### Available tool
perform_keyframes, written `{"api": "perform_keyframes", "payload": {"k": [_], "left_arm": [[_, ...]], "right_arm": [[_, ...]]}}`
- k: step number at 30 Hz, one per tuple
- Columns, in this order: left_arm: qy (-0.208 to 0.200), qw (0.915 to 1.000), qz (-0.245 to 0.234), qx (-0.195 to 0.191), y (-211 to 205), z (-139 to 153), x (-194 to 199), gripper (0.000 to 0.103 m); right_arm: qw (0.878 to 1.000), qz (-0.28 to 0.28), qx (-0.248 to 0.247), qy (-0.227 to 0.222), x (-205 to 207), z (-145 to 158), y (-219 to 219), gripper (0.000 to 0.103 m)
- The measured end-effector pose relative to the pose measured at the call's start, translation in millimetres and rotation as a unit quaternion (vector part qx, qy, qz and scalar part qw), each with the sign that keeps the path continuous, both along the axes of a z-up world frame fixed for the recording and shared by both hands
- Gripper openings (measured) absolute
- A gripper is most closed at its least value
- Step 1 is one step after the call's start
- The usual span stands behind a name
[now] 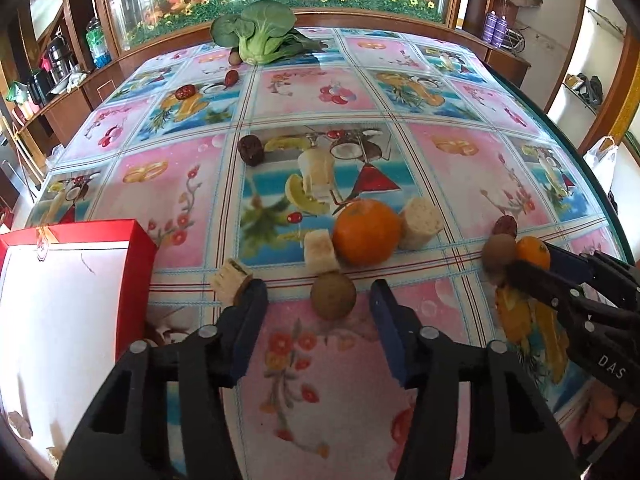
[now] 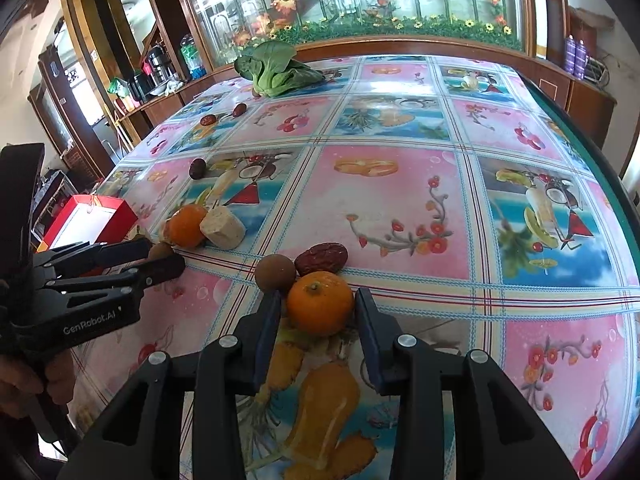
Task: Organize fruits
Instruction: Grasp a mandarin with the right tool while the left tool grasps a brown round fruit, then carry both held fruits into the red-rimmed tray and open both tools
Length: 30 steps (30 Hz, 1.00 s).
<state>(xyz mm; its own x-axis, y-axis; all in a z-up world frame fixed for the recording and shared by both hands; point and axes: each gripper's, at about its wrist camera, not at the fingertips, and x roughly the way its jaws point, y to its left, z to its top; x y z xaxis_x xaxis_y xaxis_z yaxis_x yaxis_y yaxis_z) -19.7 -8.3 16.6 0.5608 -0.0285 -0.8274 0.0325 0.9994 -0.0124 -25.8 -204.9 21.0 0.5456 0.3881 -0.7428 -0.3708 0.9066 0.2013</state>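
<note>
A small brown round fruit (image 1: 333,296) lies on the patterned tablecloth between the fingers of my left gripper (image 1: 316,300), with a gap on each side; that gripper is open. The right wrist view shows the same gripper (image 2: 164,256) at the left. My right gripper (image 2: 318,304) is shut on a small orange (image 2: 320,304) that rests on the cloth; it also shows in the left wrist view (image 1: 528,258). Beside that orange sit another brown fruit (image 2: 275,272) and a red date (image 2: 322,258). A bigger orange (image 1: 366,232) lies just beyond the left gripper.
A red box (image 1: 80,236) with a white inside stands at the left edge. Cream-coloured cut pieces (image 1: 420,222) (image 1: 318,250) (image 1: 230,280) lie around the bigger orange. Dark dates (image 1: 250,150) (image 1: 186,91) and a green bok choy (image 1: 260,36) lie farther back.
</note>
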Motion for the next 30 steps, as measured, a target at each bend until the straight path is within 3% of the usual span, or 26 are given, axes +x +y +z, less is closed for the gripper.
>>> {"api": "perform_keyframes", "payload": {"k": [2, 9, 16, 23, 30], "left_arm": [[-0.003, 1.0, -0.001, 0.0, -0.1, 0.0, 0.0, 0.048], [-0.013, 0.9999, -0.006, 0.0, -1.3, 0.7, 1.4, 0.024], [-0.02, 0.9997, -0.002, -0.012, 0.8, 6.3, -11.0, 0.024], [-0.055, 0.9978, -0.002, -0.036, 12.8, 31.4, -60.7, 0.024], [-0.098, 0.9933, 0.054, -0.027, 66.0, 57.5, -109.5, 0.024]], "right_arm": [[1.0, -0.001, -0.004, -0.003, -0.2, 0.2, 1.2, 0.032], [1.0, -0.004, -0.001, -0.004, -0.2, 0.4, 0.7, 0.031], [1.0, -0.016, 0.011, -0.012, -1.0, 3.0, -5.2, 0.03], [0.997, -0.062, 0.038, -0.038, -0.7, 12.1, -22.3, 0.03], [0.993, -0.071, 0.091, -0.028, 0.4, 14.0, -27.6, 0.03]]}}
